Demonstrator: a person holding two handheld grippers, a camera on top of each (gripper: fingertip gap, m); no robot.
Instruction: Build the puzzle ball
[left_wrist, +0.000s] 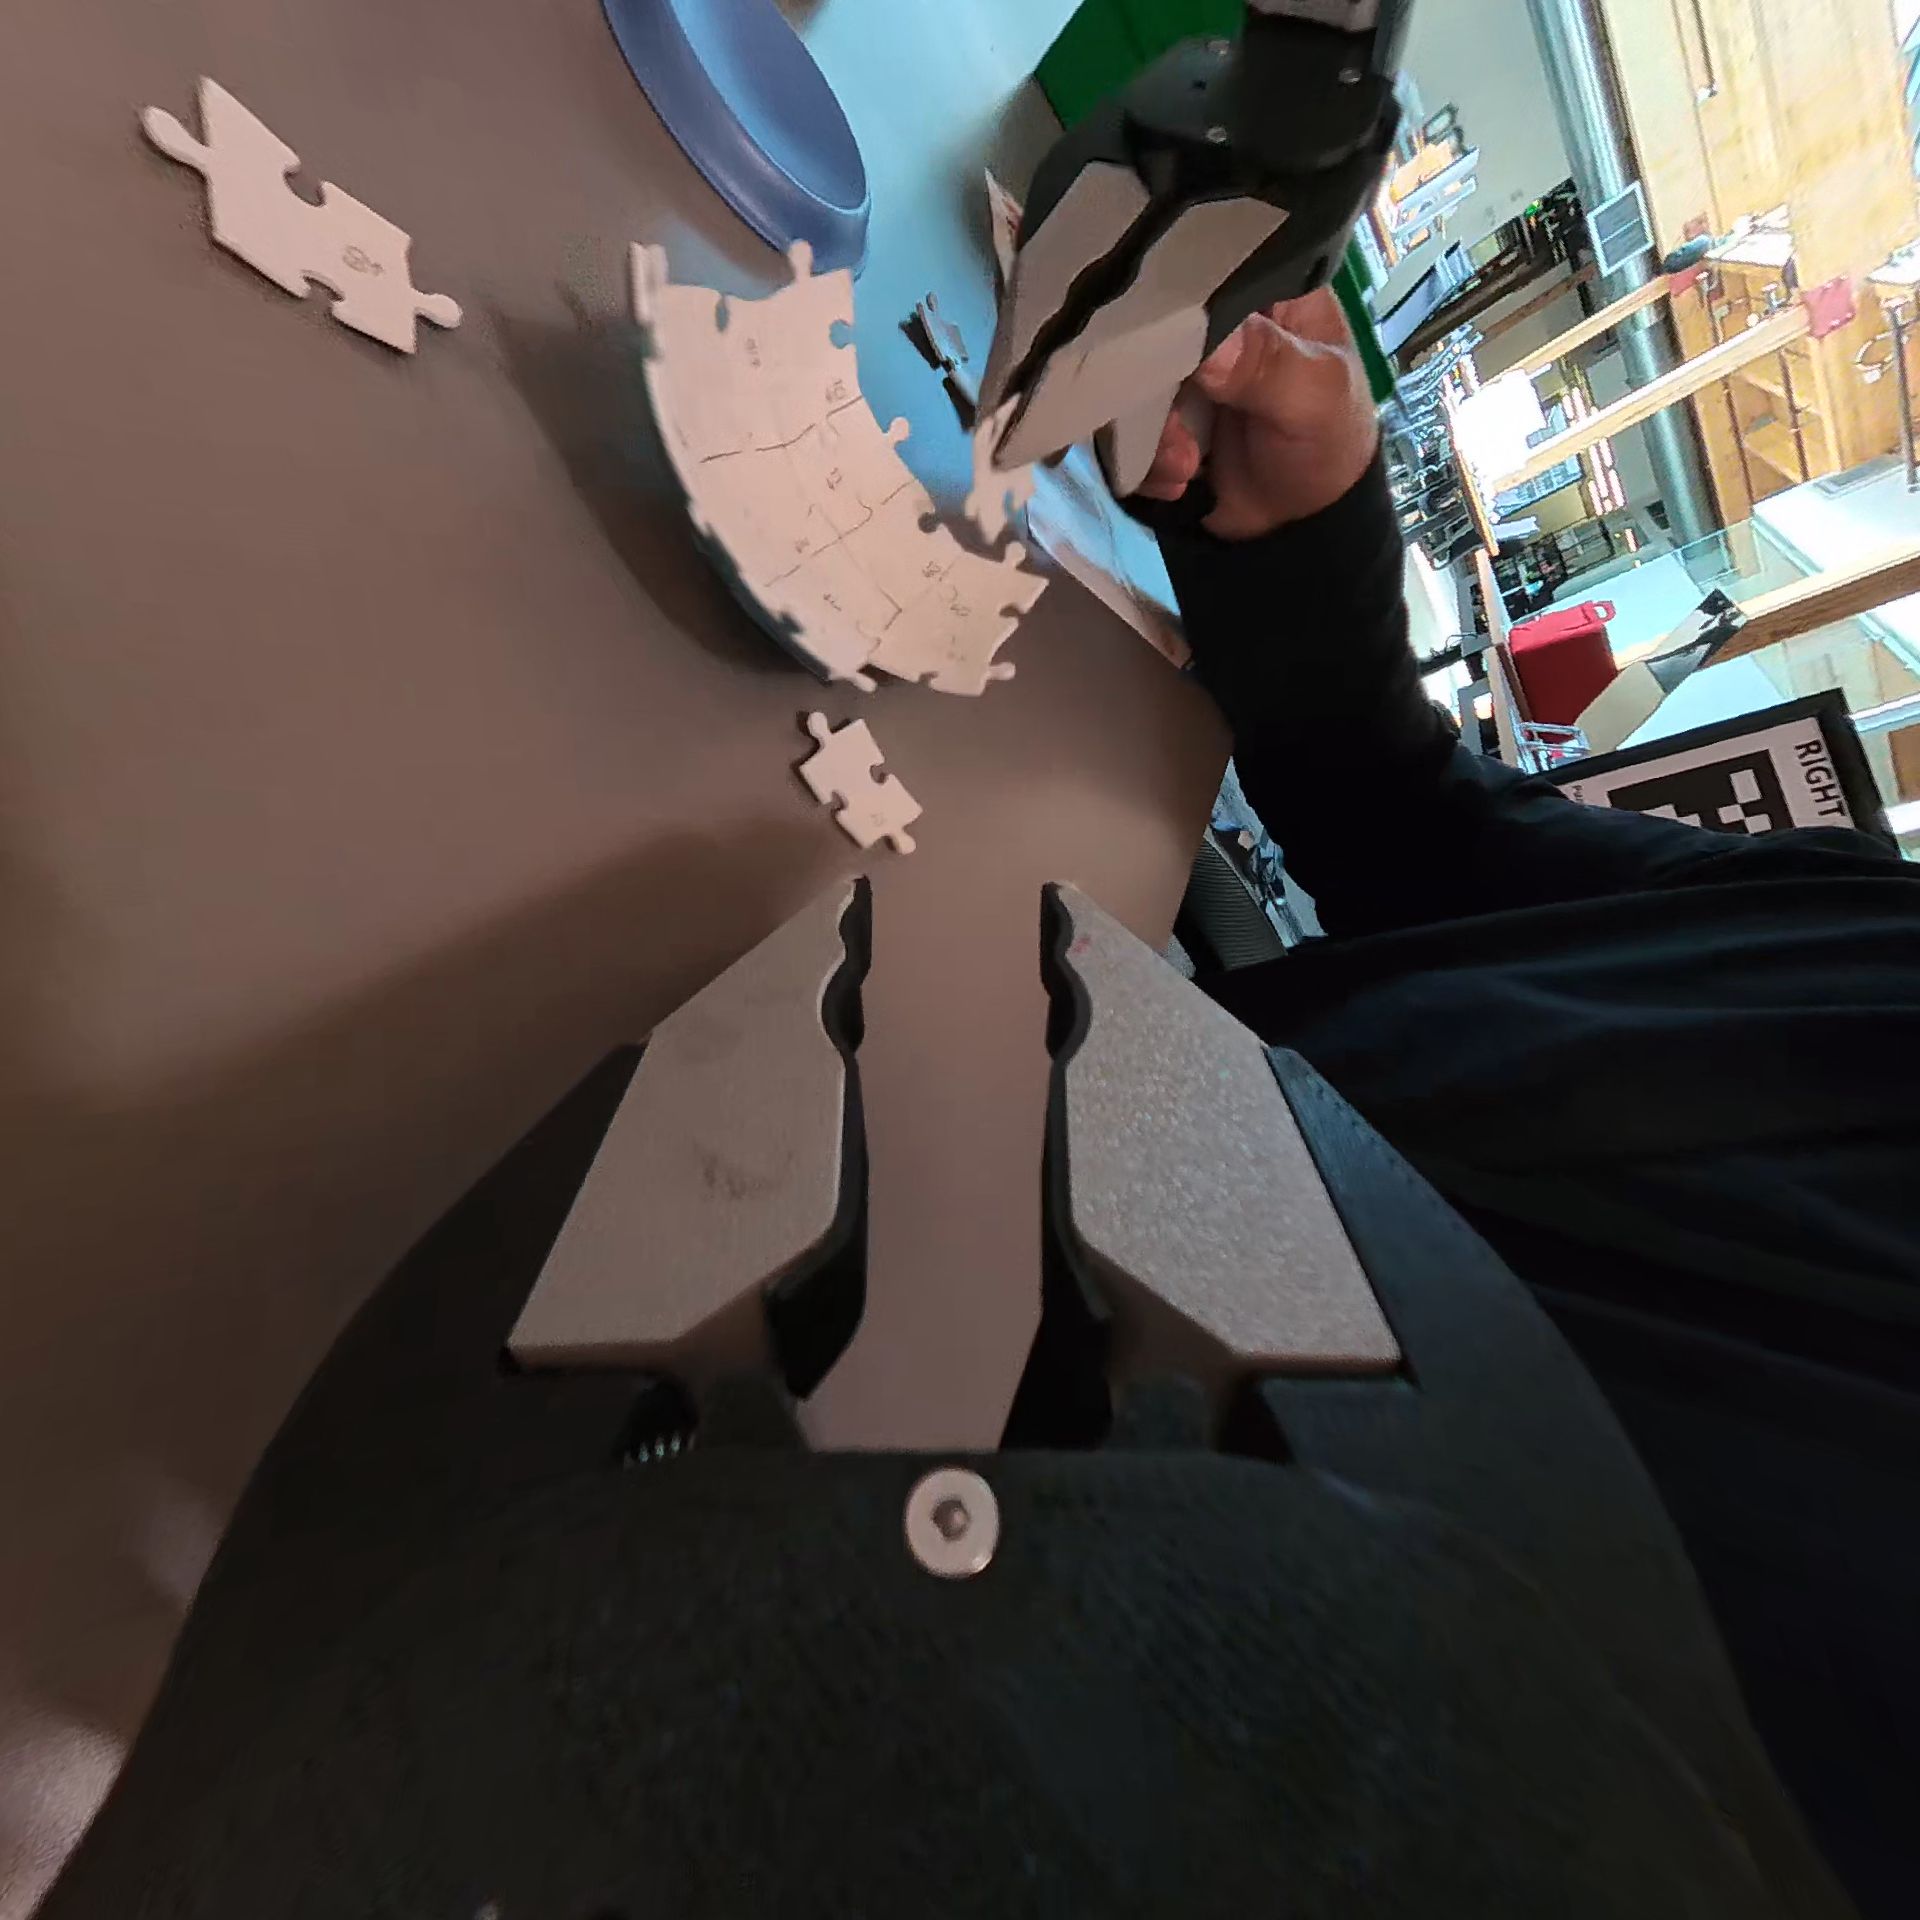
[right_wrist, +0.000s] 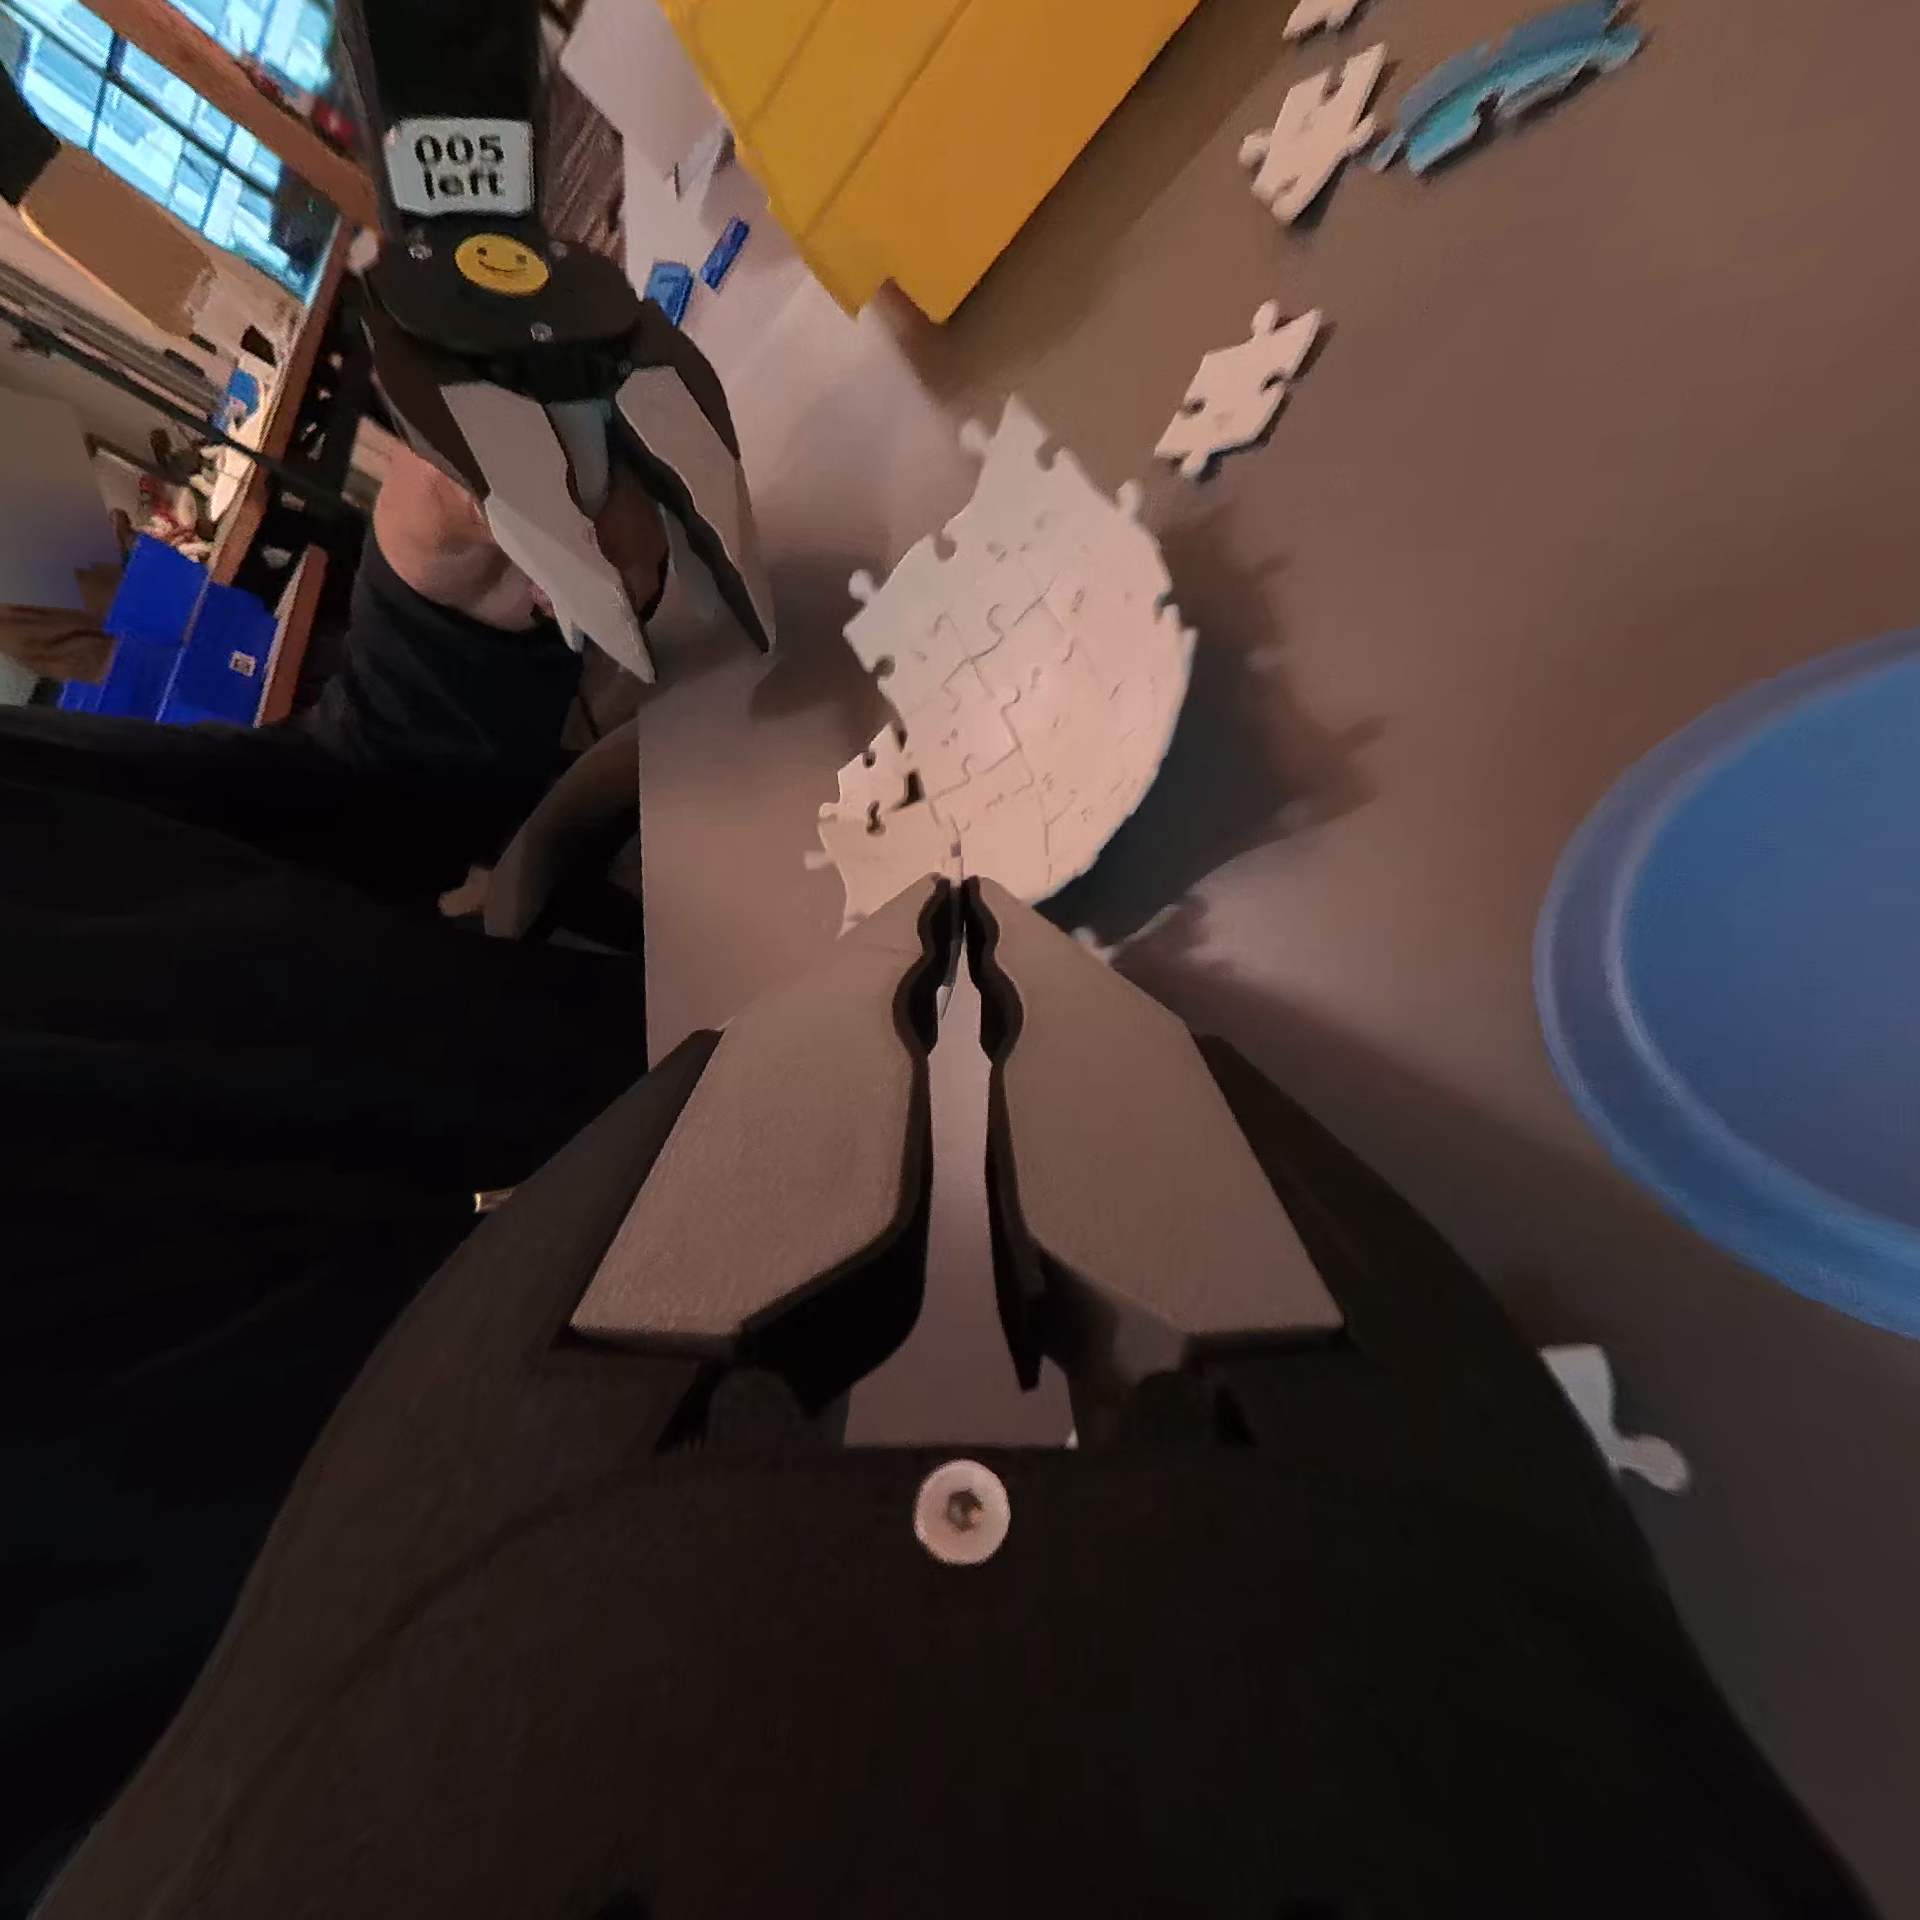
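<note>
Curved white shell of joined puzzle pieces (left_wrist: 831, 488) on a brown table (left_wrist: 364, 727), ahead of both grippers. Right gripper (right_wrist: 956, 883) clamped on a thin white puzzle piece (left_wrist: 1000, 480) at the shell's rim. Left gripper (left_wrist: 954, 888) spread wide and empty, just short of a loose white piece (left_wrist: 860, 781). Smooth blue dish (right_wrist: 1766, 987) nearby.

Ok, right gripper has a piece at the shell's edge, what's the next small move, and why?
Probably ease the held piece into the notch on the curved shell: the right gripper is shut on it at that edge, while the left gripper is open, empty, free to steady.
</note>
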